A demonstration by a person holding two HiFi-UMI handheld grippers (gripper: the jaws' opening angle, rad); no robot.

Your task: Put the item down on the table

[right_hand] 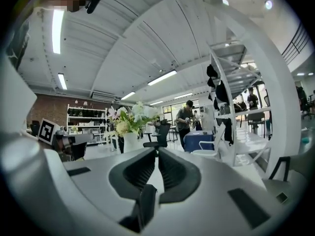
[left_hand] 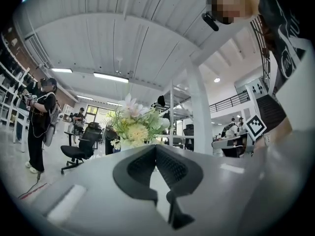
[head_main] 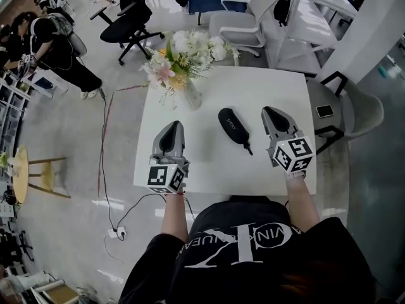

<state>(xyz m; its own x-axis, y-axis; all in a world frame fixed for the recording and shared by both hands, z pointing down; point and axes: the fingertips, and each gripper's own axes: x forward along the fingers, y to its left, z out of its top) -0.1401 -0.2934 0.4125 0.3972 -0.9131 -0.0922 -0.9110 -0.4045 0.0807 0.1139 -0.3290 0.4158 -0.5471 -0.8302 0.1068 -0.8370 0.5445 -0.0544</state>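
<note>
A black oblong zip case (head_main: 231, 126) lies flat on the white table (head_main: 215, 163), its short strap trailing toward the near edge. It sits between the two grippers, and neither one touches it. My left gripper (head_main: 174, 125) rests to its left, jaws shut and empty; in the left gripper view the jaws (left_hand: 155, 147) meet with nothing between them. My right gripper (head_main: 268, 110) hovers just right of the case, also shut and empty, as the right gripper view (right_hand: 157, 151) confirms. The case does not appear in either gripper view.
A glass vase of white and pink flowers (head_main: 185, 65) stands at the table's far left. A phone (head_main: 324, 111) lies on a round stool to the right. Office chairs (head_main: 130, 24) and a white chair (head_main: 243, 27) stand beyond the table. A cable (head_main: 111, 189) runs across the floor on the left.
</note>
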